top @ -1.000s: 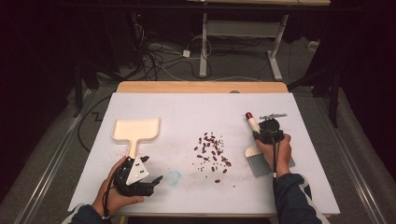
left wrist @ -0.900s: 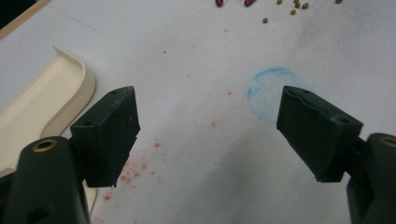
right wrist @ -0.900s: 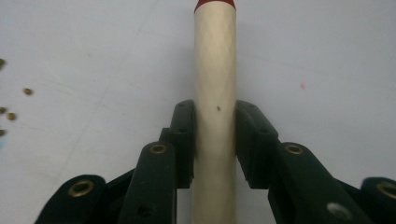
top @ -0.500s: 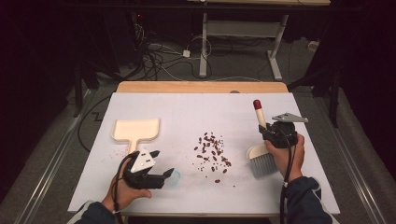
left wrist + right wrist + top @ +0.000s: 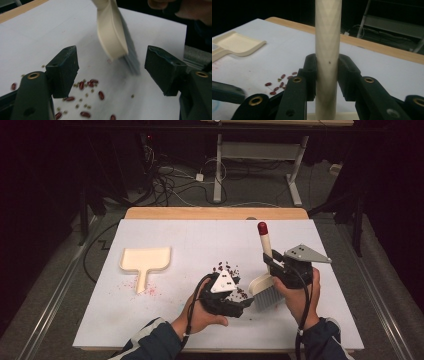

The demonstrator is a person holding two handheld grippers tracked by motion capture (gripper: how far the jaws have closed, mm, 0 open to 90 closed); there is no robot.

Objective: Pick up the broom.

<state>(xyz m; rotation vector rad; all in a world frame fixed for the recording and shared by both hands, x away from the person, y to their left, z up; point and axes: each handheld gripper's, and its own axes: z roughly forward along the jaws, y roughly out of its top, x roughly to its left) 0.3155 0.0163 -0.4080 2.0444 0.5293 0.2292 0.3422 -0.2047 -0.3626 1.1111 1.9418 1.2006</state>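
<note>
My right gripper (image 5: pixel 268 261) (image 5: pixel 328 68) is shut on the cream handle of a brush (image 5: pixel 265 287) (image 5: pixel 328 30). The brush has a red tip and stands nearly upright, its grey bristles down by the table. Just left of the brush head is my left gripper (image 5: pixel 239 304) (image 5: pixel 112 65). Its jaws stand open and have just been closing, with nothing between them. The brush head (image 5: pixel 112 32) lies just beyond those jaws. Small red beans (image 5: pixel 226 269) (image 5: pixel 85 85) (image 5: pixel 279 83) are scattered on the white table top under and behind the left gripper. A cream dustpan (image 5: pixel 146 258) (image 5: pixel 237 43) lies at the left.
The white table top (image 5: pixel 200 235) has a wooden strip (image 5: pixel 215 213) along its far edge. Pink smudges (image 5: pixel 150 290) mark the surface by the dustpan's handle. Behind the table are floor cables (image 5: pixel 170 185) and a metal desk frame (image 5: pixel 260 155).
My left gripper has moved right from the front left corner to the beans beside the brush head. My right gripper has lifted the brush, stood it more upright and shifted it left.
</note>
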